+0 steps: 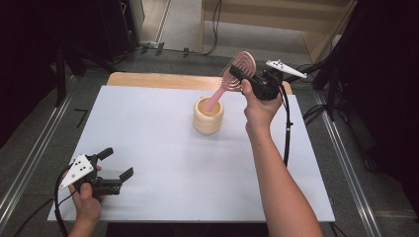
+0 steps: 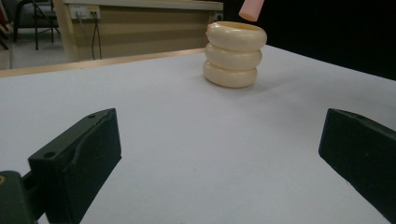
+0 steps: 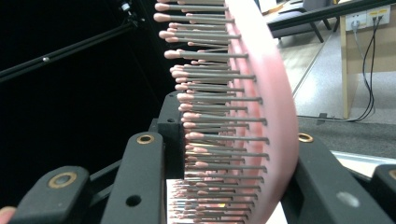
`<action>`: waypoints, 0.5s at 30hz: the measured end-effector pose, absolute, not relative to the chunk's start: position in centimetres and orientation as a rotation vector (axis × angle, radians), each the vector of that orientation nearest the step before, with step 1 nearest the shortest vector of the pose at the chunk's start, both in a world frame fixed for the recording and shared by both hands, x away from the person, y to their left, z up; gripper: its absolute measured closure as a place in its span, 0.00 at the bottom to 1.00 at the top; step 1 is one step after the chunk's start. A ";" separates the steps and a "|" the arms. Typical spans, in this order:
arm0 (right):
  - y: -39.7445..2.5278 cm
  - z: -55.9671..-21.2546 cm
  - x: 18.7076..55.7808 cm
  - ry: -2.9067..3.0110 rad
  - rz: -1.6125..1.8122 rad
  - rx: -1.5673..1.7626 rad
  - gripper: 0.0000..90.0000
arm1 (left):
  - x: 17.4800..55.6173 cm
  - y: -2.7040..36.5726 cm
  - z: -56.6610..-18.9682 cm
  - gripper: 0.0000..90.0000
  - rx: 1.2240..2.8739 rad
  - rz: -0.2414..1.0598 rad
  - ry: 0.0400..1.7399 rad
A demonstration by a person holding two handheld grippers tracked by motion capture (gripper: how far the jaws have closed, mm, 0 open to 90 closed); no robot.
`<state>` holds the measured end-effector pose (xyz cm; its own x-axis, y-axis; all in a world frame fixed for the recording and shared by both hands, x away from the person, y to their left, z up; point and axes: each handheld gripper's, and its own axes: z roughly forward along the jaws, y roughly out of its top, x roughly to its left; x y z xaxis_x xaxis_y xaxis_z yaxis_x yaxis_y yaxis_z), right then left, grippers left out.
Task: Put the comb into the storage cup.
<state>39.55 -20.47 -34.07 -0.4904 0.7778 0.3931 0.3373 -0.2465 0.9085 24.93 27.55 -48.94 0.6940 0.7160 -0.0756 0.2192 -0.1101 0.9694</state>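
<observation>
A pink hairbrush (image 1: pixel 236 73) hangs tilted above a cream ringed holder (image 1: pixel 208 115) near the middle back of the white table. Its handle tip points down into the holder's mouth. My right gripper (image 1: pixel 241 76) is shut on the brush head, the bristles (image 3: pixel 212 121) pressed between its jaws. In the left gripper view the holder (image 2: pixel 234 54) stands ahead with the pink handle tip (image 2: pixel 251 10) just over its rim. My left gripper (image 1: pixel 117 164) rests low at the table's front left, open, with nothing between its fingers (image 2: pixel 77 161).
The white table top (image 1: pixel 163 163) lies on a wooden board whose edge shows at the back (image 1: pixel 148 79). Cables and dark stands crowd the floor behind and to the right. A black cable trails along the right forearm.
</observation>
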 end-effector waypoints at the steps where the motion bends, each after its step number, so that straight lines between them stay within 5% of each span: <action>1: -20.4 -34.1 39.6 1.670 1.788 1.346 0.69 | 24.9 27.5 -48.9 0.00 1.667 0.498 0.766; 15: -19.7 -34.9 40.3 1.690 1.744 1.350 0.69 | 25.0 27.6 -48.9 0.00 1.667 0.496 0.764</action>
<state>40.26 -19.66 -34.91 -0.4781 0.7947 0.3739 0.3490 -0.2187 0.9112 24.96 27.59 -48.95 0.6959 0.7139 -0.0776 0.2200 -0.1090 0.9694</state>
